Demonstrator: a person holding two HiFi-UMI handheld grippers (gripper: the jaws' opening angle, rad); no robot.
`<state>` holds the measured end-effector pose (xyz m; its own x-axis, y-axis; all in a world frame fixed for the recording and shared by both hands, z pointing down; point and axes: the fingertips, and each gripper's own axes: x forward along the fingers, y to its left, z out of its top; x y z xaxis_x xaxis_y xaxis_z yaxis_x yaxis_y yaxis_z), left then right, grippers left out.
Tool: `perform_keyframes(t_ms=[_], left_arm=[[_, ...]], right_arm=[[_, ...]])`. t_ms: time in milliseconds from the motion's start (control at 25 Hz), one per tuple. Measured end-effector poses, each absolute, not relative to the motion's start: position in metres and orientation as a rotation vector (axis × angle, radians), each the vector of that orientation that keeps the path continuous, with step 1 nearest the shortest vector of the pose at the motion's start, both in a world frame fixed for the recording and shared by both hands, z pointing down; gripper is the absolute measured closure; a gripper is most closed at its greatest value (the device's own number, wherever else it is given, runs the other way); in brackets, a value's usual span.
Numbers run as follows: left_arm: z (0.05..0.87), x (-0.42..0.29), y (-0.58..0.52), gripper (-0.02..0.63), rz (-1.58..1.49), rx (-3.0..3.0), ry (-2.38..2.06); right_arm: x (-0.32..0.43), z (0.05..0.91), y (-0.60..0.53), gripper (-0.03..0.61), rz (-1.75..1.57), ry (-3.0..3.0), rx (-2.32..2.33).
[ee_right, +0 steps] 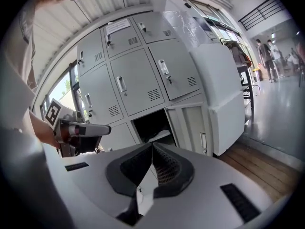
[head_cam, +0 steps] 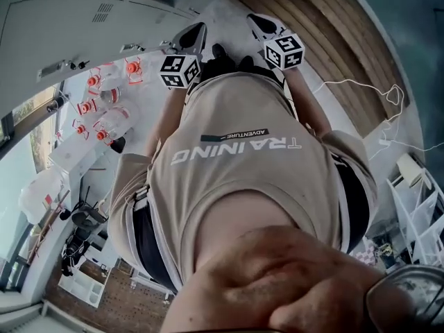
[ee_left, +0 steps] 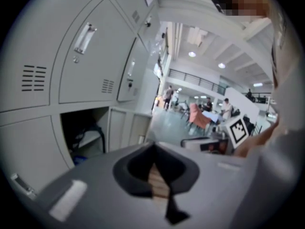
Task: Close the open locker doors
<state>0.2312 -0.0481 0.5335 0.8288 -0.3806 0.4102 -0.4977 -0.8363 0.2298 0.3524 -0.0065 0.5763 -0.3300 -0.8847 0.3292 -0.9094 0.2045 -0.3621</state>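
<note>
A bank of grey lockers stands ahead, most doors shut. One low compartment is open and dark inside, its door swung out to the right. The left gripper view shows the same open compartment and its door. My left gripper is shut on nothing, held well short of the lockers. My right gripper is also shut and empty. In the head view both grippers, left and right, are held close together in front of my chest.
A white cabinet stands against the lockers' right side. The floor near it is wooden planks. A white cable lies on the floor, with a white rack beside it. People stand far off in the hall.
</note>
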Motion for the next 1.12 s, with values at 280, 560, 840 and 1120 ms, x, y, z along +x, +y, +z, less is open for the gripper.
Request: perform_keyframes(t_ms=[280, 560, 840, 1120], left_arm=[[0.537, 0.254, -0.069, 0.614, 0.481, 2.7, -0.608], [0.538, 0.278, -0.093, 0.614, 0.415, 2.692, -0.493], [0.541, 0.289, -0.127, 0.614, 0.416, 2.72, -0.375], [0.539, 0.291, -0.164, 0.614, 0.405, 2.73, -0.37]], right_arm=[[0.371, 0.585, -0.013, 0.563, 0.794, -2.332, 1.825], [0.406, 0.579, -0.023, 0.563, 0.77, -2.192, 1.915], [0.424, 0.57, -0.062, 0.563, 0.744, -2.091, 2.008], [0.434, 0.568, -0.099, 0.563, 0.727, -2.057, 2.032]])
